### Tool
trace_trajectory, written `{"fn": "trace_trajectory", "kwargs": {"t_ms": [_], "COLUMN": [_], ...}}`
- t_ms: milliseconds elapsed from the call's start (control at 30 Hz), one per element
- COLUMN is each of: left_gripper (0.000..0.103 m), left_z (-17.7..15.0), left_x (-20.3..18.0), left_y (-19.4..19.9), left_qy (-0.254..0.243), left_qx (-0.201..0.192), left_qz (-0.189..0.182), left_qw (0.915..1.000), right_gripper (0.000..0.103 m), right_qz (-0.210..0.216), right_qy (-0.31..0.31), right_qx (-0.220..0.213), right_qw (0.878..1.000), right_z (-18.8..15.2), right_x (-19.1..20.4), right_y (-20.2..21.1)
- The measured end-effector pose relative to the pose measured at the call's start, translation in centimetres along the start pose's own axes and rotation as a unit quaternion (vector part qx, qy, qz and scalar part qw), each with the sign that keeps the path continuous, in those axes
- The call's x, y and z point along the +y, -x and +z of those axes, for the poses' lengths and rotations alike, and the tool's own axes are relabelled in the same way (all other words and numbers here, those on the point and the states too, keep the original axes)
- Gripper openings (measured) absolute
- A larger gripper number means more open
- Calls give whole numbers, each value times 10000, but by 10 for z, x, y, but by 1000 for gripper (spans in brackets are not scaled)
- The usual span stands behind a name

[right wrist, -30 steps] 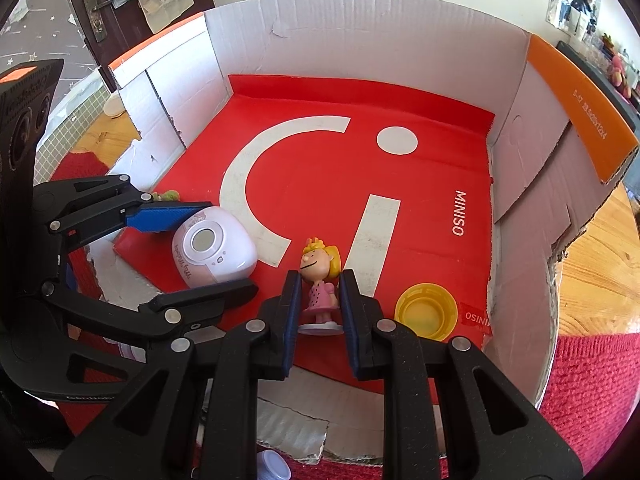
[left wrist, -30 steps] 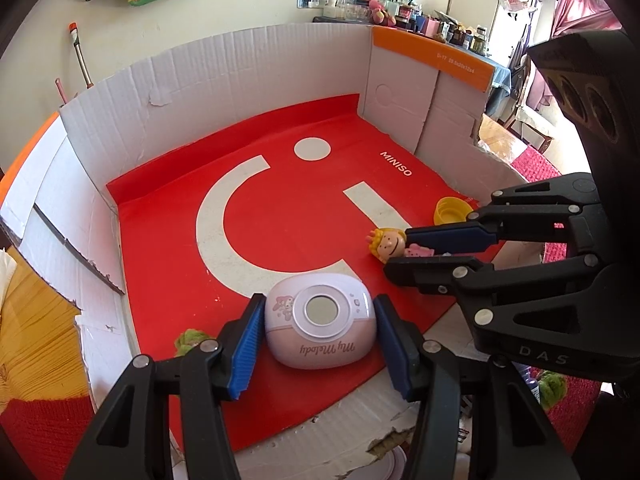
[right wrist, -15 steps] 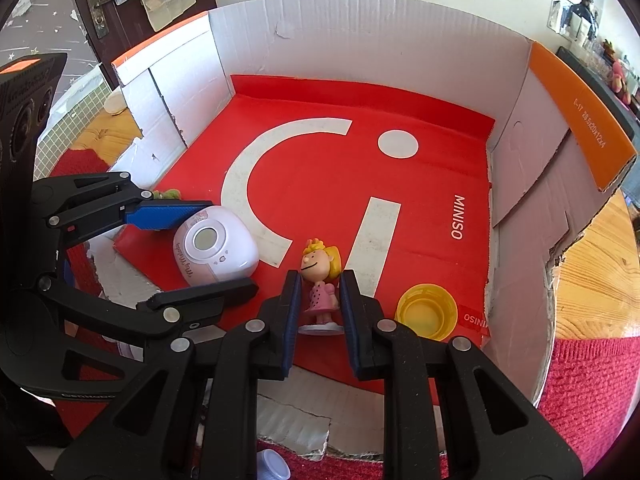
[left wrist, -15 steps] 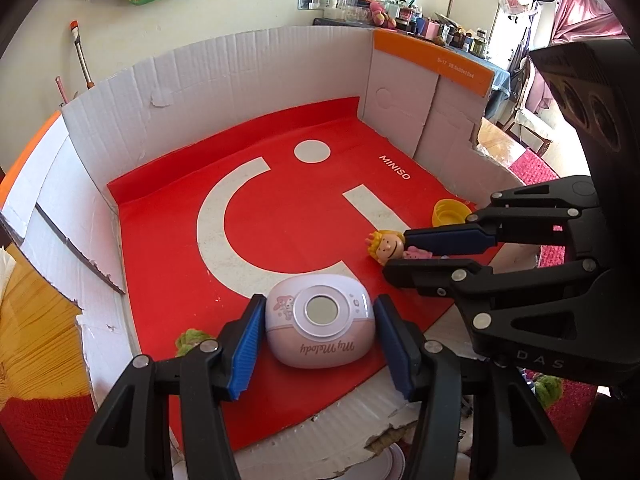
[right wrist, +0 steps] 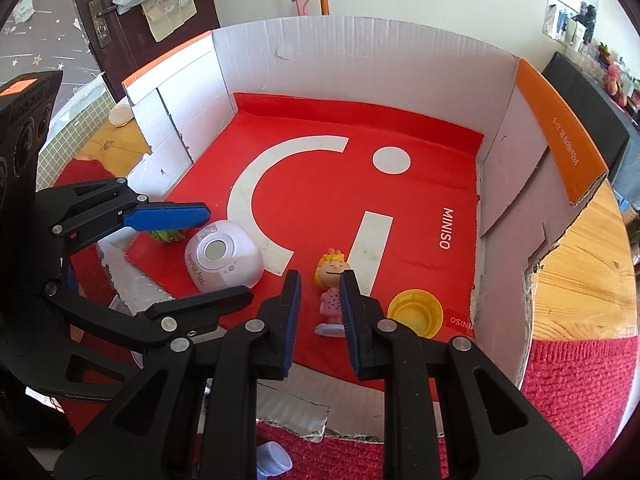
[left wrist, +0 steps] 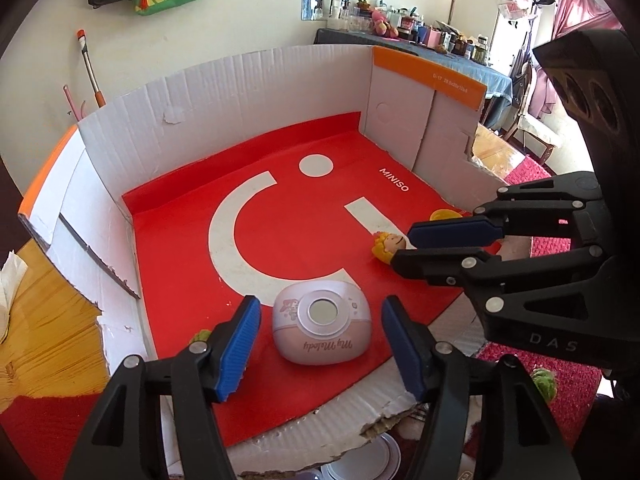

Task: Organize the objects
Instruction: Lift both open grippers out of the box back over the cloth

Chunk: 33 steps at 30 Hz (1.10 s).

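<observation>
A pale pink rounded "My Melody" device (left wrist: 320, 328) lies on the red sheet near the front of the cardboard box (left wrist: 240, 96). My left gripper (left wrist: 320, 300) straddles it, jaws opening, with a gap between each blue pad and the device. A small blonde doll figurine (right wrist: 332, 300) in a pink dress stands between the pads of my right gripper (right wrist: 320, 276), which is shut on it. The doll leans slightly to the right. In the left wrist view only the doll's head (left wrist: 388, 244) shows at the right gripper (left wrist: 402, 250).
A yellow cup (right wrist: 416, 312) sits at the box's front right corner. A green fuzzy thing (right wrist: 166, 235) lies by the left wall behind the device. The red sheet (right wrist: 320, 184) covers the box floor. White walls close three sides. Red carpet (right wrist: 580, 384) lies outside.
My left jaws have spread away from the pink device, which stays put. The right gripper has rolled a little and the doll now leans to the right between its pads.
</observation>
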State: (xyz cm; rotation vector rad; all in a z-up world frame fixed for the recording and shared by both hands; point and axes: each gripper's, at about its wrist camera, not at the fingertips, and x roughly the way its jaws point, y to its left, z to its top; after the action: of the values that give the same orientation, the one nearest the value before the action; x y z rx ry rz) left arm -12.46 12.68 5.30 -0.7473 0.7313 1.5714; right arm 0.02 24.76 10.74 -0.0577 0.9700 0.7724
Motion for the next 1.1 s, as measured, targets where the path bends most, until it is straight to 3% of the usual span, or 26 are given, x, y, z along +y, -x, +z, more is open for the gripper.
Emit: {"fn": "trace_trajectory", "kwargs": {"t_ms": [500,1067,1100], "left_gripper": [65,79,79], "left_z": [-12,-52,-55], "left_x": [0,-8,-9], "left_y": [49,98,99], "left_qy": [386,823,833], "left_qx": [-487,-959,-963], "left_qz": [199,458,463], "left_qw": [9979,9909,9908], "right_gripper": [20,23,23], "right_qz": [-82,-364,-561], "right_qy": [-290,-574,-806], "right_qx": [-629,-1167,-1317], "right_qw": [9976,9908,9864], "right_z": [-7,-43,-46], "right_x": [9,30,31], "right_y": [45,79,80]}}
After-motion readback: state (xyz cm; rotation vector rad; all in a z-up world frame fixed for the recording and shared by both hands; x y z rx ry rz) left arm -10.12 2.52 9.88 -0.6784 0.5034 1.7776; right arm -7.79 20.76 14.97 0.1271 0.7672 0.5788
